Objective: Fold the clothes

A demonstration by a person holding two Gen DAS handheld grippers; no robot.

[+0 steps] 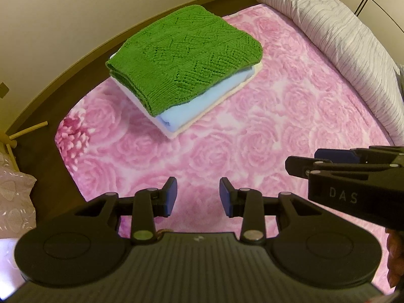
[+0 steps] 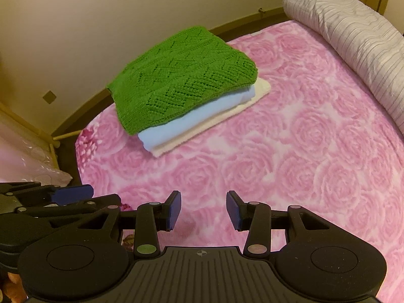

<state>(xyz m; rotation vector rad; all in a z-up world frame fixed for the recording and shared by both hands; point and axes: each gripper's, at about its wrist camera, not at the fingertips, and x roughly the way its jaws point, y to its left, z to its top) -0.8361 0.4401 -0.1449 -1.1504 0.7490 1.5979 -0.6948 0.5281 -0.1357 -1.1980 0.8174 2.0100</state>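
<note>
A folded green knitted sweater [image 1: 184, 55] [image 2: 184, 75] tops a neat stack at the far left of the bed. Under it lie a folded light blue garment [image 1: 199, 106] [image 2: 192, 123] and a cream one [image 1: 255, 72] [image 2: 260, 88]. My left gripper [image 1: 198, 195] hovers open over the pink rose-patterned blanket [image 1: 265, 136] [image 2: 303, 151], well short of the stack, with nothing between its blue pads. My right gripper [image 2: 203, 209] is open and empty too, close beside the left one. Each gripper shows side-on in the other's view, the right gripper [image 1: 325, 162] and the left gripper [image 2: 75, 197].
A rolled grey striped duvet [image 1: 341, 43] [image 2: 353, 38] lies along the bed's right side. Beyond the bed's left edge are dark floor, a wooden rack [image 1: 27, 128] [image 2: 50, 136], pale pink fabric [image 1: 15, 202] [image 2: 27, 161] and a beige wall [image 1: 75, 12].
</note>
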